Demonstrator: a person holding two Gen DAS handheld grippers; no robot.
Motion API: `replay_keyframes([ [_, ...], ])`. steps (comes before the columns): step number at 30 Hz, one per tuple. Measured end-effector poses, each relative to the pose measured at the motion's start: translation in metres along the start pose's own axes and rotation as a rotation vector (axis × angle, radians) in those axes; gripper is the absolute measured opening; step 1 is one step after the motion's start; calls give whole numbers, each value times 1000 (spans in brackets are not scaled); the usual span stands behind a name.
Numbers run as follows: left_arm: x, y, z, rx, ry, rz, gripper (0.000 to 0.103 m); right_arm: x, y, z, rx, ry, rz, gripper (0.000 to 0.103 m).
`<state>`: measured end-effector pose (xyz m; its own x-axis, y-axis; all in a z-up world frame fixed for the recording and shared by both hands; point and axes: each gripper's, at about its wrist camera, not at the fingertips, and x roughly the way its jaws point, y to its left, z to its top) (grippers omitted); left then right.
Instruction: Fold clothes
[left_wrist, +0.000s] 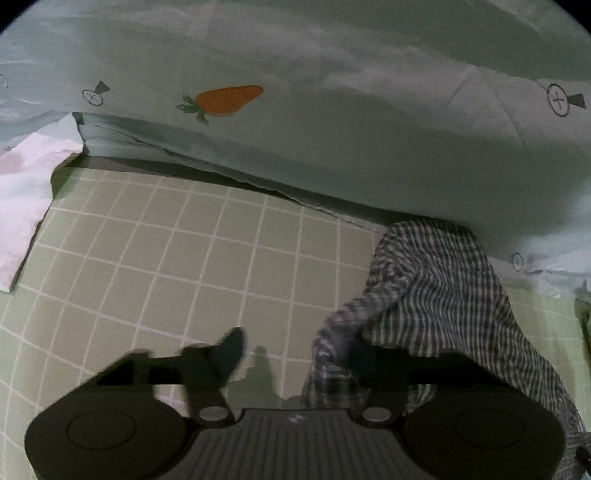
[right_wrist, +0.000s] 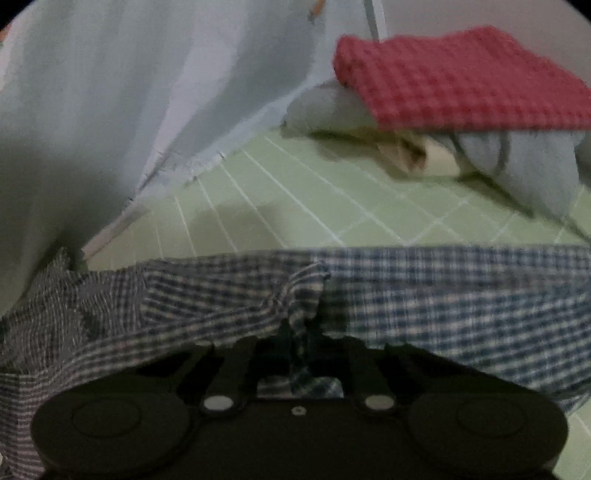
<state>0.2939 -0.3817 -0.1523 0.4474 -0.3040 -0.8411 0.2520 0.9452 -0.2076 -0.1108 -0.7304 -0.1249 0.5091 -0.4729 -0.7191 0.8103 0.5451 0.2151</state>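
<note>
The shirt (right_wrist: 424, 295) is a blue-and-white check, pretty rumpled, and it runs straight across in front of the right gripper (right_wrist: 301, 345) with a bunched-up ridge of fabric pulled right into the middle of it. That gripper's fingers are pressed together on that bunch, so it's pinching the shirt, and some of the cloth shows down between them near the base. Over on the left gripper (left_wrist: 295, 350) the fingers are spread wide: the left finger sits bare over the green grid sheet (left_wrist: 177, 258), while the right one is buried in the shirt (left_wrist: 436, 295), which drapes over it and trails off ahead and to the right. Can't honestly tell if that side is gripping anything or the cloth is just hanging on it, since the frame is blurry there. Ahead of the left gripper a pale blanket (left_wrist: 332, 140) with a carrot print (left_wrist: 225, 99) hangs down to the sheet, and a white cloth (left_wrist: 26, 192) lies off to its far left. Ahead and right of the right gripper sits a pile (right_wrist: 517, 162) of grey stuff with a folded red towel (right_wrist: 461, 81) on top, well apart from the shirt.
</note>
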Motion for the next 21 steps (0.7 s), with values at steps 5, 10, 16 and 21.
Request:
replay_keyframes([
  [5, -3, -5, 19, -67, -19, -12, 4, -26, 12, 23, -60, -121, -7, 5],
  [10, -13, -32, 44, -21, -70, 31, 3, -53, 14, 62, -75, -265, -29, 5],
  [16, 0, -66, 63, 104, -120, 167, 0, -46, -3, 79, -42, -279, -85, 5],
  [21, 21, -65, 65, 105, -82, 136, 0, -23, -21, 71, 25, -210, -123, 5],
])
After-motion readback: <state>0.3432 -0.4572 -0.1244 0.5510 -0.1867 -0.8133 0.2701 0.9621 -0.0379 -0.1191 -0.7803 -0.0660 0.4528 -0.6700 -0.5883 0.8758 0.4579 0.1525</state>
